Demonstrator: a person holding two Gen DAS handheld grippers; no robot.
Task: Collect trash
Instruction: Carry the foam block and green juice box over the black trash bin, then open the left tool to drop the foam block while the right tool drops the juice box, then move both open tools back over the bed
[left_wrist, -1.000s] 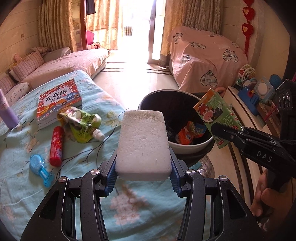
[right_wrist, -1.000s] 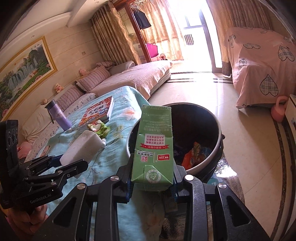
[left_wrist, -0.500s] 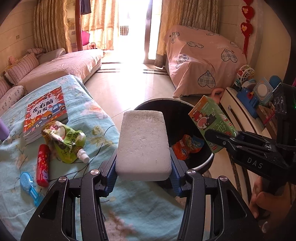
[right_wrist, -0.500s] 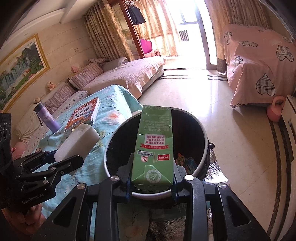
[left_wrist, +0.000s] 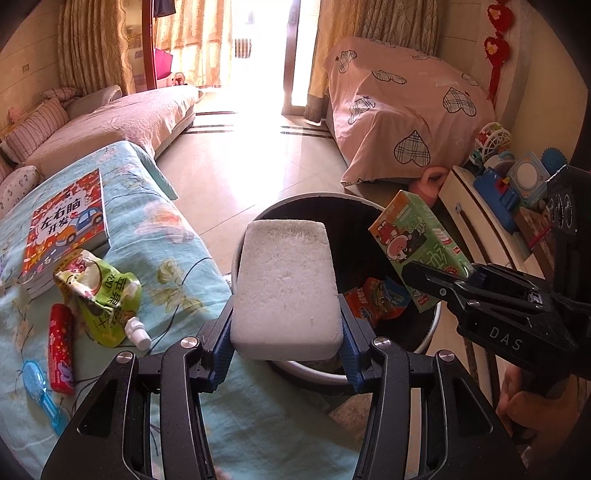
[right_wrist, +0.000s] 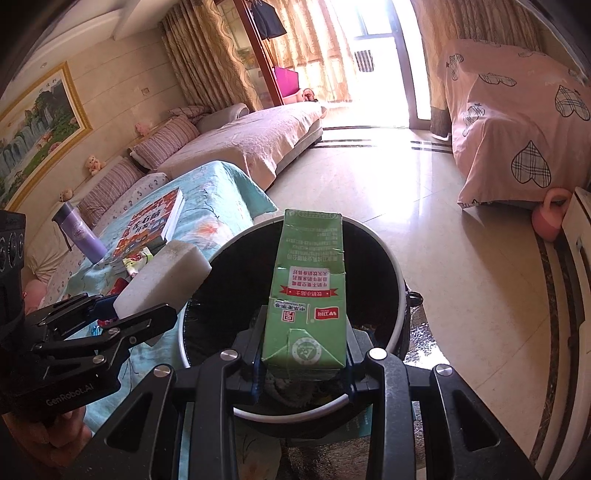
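Note:
My left gripper (left_wrist: 286, 343) is shut on a white foam block (left_wrist: 286, 284) and holds it over the near rim of the black trash bin (left_wrist: 430, 332). My right gripper (right_wrist: 303, 363) is shut on a green drink carton (right_wrist: 308, 291) held above the open bin (right_wrist: 391, 266). The carton also shows in the left wrist view (left_wrist: 417, 243), over the bin's right side. The foam block shows in the right wrist view (right_wrist: 162, 280) at the bin's left rim. An orange snack wrapper (left_wrist: 380, 299) lies inside the bin.
On the blue bedspread (left_wrist: 177, 258) lie a green drink pouch (left_wrist: 103, 295), a red tube (left_wrist: 61, 347), a blue brush (left_wrist: 40, 395) and a book (left_wrist: 66, 229). A purple bottle (right_wrist: 79, 232) stands further back. A toy shelf (left_wrist: 498, 206) is right of the bin.
Both grippers have moved toward the bin with their loads. The foam block and the carton now hang over the bin opening instead of short of it.

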